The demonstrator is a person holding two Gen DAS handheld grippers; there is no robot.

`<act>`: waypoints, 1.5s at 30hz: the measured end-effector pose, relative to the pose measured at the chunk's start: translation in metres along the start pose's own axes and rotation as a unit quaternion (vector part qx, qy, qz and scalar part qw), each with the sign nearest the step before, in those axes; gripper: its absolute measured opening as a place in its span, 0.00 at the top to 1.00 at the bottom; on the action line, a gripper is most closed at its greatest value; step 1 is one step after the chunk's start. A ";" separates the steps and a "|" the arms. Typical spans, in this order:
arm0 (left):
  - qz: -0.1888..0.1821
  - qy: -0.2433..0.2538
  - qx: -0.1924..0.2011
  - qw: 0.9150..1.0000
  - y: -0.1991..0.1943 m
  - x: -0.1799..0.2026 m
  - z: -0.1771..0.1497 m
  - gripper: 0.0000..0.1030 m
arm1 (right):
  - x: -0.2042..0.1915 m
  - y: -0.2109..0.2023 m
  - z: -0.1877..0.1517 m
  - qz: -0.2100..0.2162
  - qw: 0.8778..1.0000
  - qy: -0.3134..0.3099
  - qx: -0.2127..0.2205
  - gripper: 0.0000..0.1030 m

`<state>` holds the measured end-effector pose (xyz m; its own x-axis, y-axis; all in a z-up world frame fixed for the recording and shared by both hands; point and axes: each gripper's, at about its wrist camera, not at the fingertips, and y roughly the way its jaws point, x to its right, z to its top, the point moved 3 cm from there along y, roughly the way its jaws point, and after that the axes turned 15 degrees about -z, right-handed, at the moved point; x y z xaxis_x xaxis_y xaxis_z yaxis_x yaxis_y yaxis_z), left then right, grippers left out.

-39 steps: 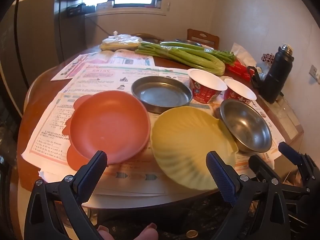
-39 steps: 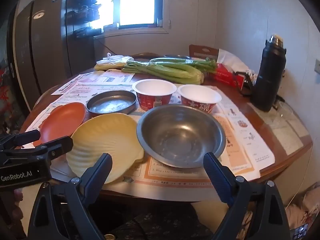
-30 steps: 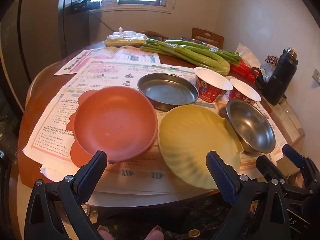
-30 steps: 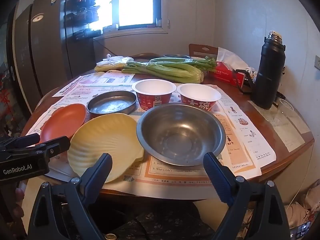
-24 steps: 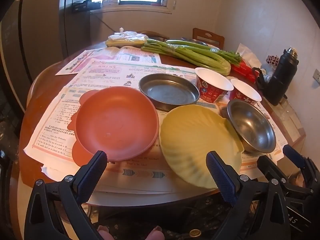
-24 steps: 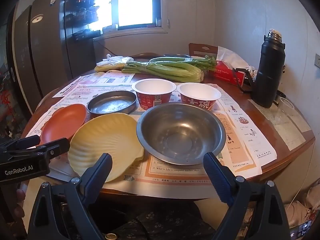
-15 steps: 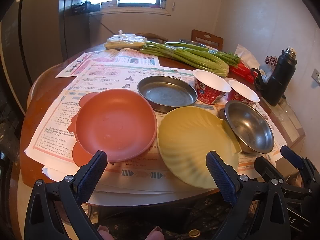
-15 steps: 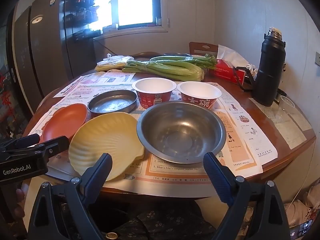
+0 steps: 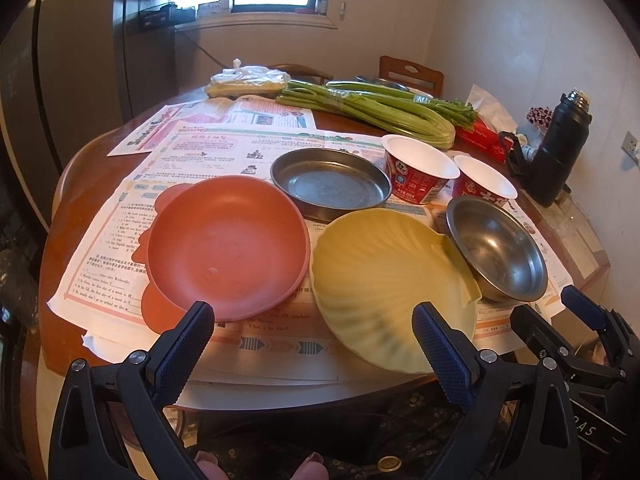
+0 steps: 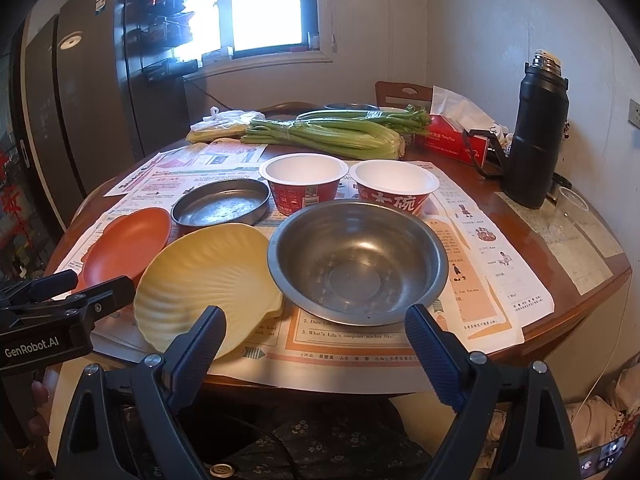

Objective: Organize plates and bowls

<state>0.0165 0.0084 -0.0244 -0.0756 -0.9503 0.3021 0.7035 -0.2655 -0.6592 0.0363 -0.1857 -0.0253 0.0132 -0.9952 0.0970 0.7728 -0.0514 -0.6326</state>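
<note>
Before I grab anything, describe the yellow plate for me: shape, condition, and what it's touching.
The yellow plate is scallop-shell shaped with fanned ridges and a small tab, matte like plastic, empty. It lies flat on the newspaper near the table's front edge, between the orange plate and the steel bowl, whose rim overlaps its tab side.

The yellow shell plate (image 10: 208, 280) hid part of the orange plate's (image 10: 128, 240) near rim in the right wrist view. The celery (image 9: 372, 108) covered most of a metal dish (image 9: 376, 80) behind it. Print on the newspapers (image 9: 192, 148) was too small to read.
</note>
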 end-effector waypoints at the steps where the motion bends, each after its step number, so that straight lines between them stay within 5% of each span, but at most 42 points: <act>1: 0.001 0.001 0.000 1.000 0.000 0.001 0.000 0.04 | 0.000 0.000 0.000 -0.001 1.000 -0.001 0.001 0.12; 30: 0.001 -0.009 0.012 1.000 -0.006 -0.009 0.001 0.04 | -0.008 -0.002 0.003 0.003 1.000 -0.016 0.007 0.12; 45: 0.049 -0.106 0.056 0.992 -0.035 -0.104 0.010 0.04 | -0.073 -0.010 0.038 0.109 0.990 -0.085 0.039 0.12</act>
<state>0.0070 0.1184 -0.0258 0.1391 -0.9124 0.3850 0.7746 -0.1419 -0.6163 0.0518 -0.1092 0.0030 0.2863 -0.9531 0.0978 0.7864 0.1754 -0.5923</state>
